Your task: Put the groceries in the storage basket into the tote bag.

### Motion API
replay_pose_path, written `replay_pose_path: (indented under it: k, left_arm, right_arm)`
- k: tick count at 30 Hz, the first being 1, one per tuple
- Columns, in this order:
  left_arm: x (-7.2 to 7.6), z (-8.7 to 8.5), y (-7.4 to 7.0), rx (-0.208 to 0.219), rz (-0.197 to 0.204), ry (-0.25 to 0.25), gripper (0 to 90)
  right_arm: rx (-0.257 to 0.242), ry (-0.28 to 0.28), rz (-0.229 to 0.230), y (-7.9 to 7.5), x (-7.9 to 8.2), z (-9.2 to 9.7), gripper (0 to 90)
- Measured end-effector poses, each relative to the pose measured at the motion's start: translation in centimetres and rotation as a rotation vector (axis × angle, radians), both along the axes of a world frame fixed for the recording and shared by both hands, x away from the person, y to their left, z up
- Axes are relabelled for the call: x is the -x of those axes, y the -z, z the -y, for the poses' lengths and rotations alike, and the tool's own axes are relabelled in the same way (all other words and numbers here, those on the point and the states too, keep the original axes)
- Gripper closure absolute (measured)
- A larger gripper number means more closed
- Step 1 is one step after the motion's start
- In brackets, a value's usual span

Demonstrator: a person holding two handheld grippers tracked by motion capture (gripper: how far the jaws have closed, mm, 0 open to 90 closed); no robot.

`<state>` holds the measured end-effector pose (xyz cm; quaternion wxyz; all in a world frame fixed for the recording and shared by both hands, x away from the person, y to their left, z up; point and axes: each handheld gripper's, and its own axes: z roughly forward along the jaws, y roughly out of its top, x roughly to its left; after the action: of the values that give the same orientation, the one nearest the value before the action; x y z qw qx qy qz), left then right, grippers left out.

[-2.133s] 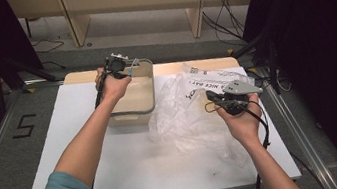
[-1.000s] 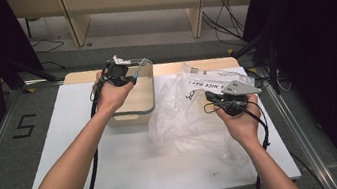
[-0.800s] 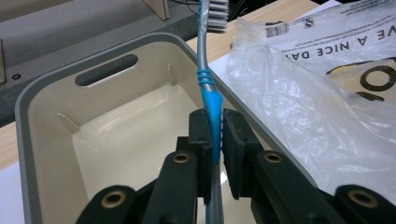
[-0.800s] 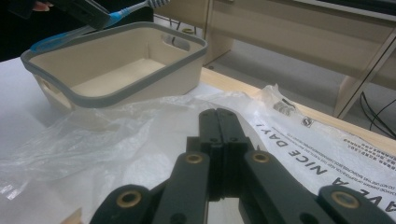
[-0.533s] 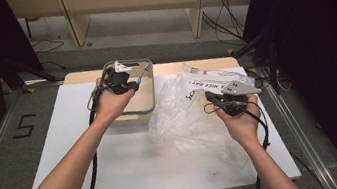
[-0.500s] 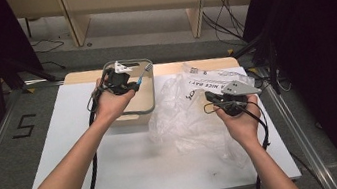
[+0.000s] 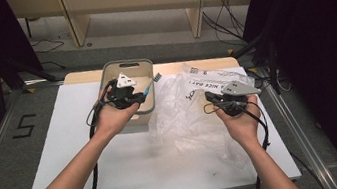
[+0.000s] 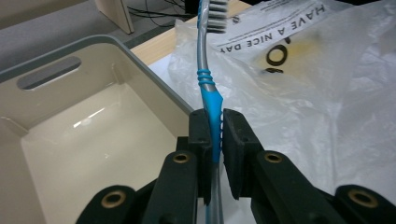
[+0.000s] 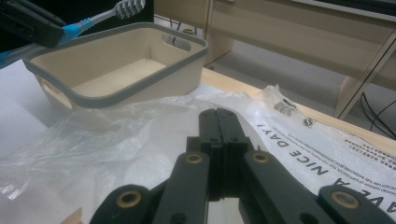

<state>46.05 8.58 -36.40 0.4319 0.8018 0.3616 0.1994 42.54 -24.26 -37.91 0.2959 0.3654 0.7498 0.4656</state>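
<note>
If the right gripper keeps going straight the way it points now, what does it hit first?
Likely the plastic bag: the right gripper, jaws shut, points low across its crumpled film. Beyond lies the table's wooden edge. Depth is hard to judge.

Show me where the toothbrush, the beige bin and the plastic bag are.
toothbrush (image 8: 211, 100): left gripper view, on the blue part of its handle just above the jaws.
beige bin (image 9: 140, 88): right gripper view, on its grey-rimmed near side wall.
plastic bag (image 7: 185, 117): high view, on the crumpled clear middle.
</note>
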Motion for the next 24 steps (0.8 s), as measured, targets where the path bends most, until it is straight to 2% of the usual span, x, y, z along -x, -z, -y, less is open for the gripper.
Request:
replay_pose_path:
  k: [24]
  left_arm:
    - [4.3, 1.5, 1.6, -0.013, -0.009, 0.111, 81.8]
  right_arm:
    - [0.0, 0.001, -0.003, 0.0, 0.0, 0.0, 90.0]
